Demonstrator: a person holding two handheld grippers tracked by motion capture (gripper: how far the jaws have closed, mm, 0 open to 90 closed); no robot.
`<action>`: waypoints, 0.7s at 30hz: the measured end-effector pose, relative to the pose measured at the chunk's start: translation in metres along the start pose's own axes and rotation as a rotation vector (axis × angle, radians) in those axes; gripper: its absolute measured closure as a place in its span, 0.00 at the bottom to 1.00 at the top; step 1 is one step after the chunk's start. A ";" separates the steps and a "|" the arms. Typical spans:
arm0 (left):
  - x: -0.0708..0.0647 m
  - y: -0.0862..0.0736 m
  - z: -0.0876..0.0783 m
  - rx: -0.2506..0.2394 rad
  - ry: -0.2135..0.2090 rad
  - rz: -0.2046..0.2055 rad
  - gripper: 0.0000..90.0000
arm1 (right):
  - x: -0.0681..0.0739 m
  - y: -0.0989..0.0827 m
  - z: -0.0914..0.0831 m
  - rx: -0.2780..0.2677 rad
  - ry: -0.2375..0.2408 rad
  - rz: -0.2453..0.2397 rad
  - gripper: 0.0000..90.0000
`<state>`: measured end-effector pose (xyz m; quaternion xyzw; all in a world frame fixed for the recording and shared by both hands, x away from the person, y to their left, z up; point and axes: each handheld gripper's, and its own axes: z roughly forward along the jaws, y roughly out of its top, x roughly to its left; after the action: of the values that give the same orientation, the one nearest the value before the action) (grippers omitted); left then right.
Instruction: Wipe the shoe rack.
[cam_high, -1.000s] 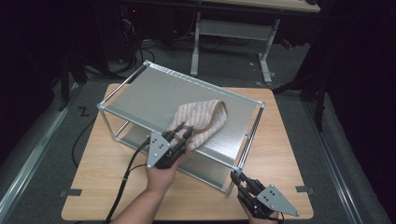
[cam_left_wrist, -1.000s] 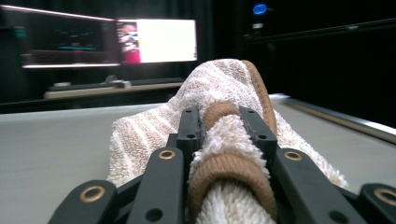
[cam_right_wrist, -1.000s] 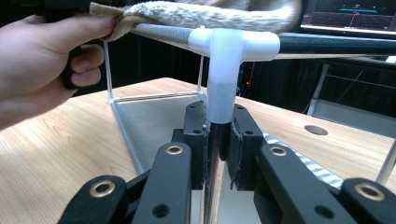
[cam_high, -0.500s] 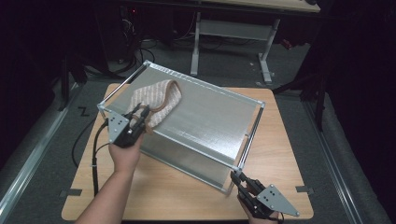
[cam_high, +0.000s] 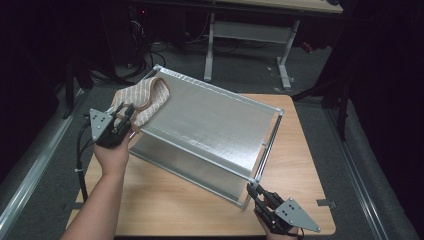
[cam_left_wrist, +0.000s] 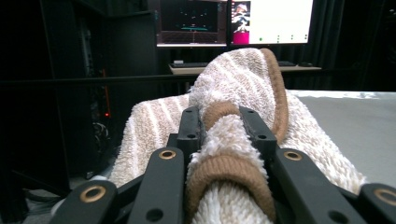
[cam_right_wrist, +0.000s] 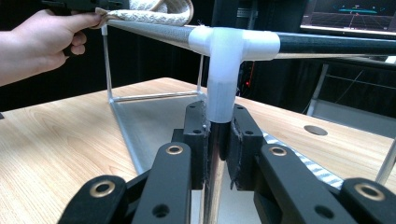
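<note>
The high view looks forward and down from above my side of the table (cam_high: 165, 200), far enough to take in the whole metal frame (cam_high: 210, 125). The left gripper view rides on my left gripper (cam_left_wrist: 223, 123), close behind its jaws, facing level across the frame's top toward monitors (cam_left_wrist: 233, 21). The right gripper view rides on my right gripper (cam_right_wrist: 218, 133), low, facing the frame's corner post (cam_right_wrist: 219, 93). All three views share the striped towel (cam_high: 142, 100) at the frame's far corner.
</note>
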<state>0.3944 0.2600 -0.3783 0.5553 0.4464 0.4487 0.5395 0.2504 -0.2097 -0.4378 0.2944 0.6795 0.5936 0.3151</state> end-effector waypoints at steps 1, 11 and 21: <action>0.001 0.000 0.000 0.001 0.003 -0.002 0.81 | 0.000 0.000 0.000 0.000 0.000 0.000 0.89; 0.000 -0.001 0.001 -0.002 -0.009 -0.024 0.81 | 0.000 0.000 0.000 -0.001 -0.001 0.002 0.89; -0.026 -0.003 -0.005 -0.023 -0.063 -0.006 0.81 | 0.000 0.000 0.000 -0.002 -0.001 0.001 0.89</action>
<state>0.3841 0.2356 -0.3818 0.5615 0.4256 0.4346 0.5610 0.2507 -0.2097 -0.4380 0.2946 0.6785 0.5945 0.3154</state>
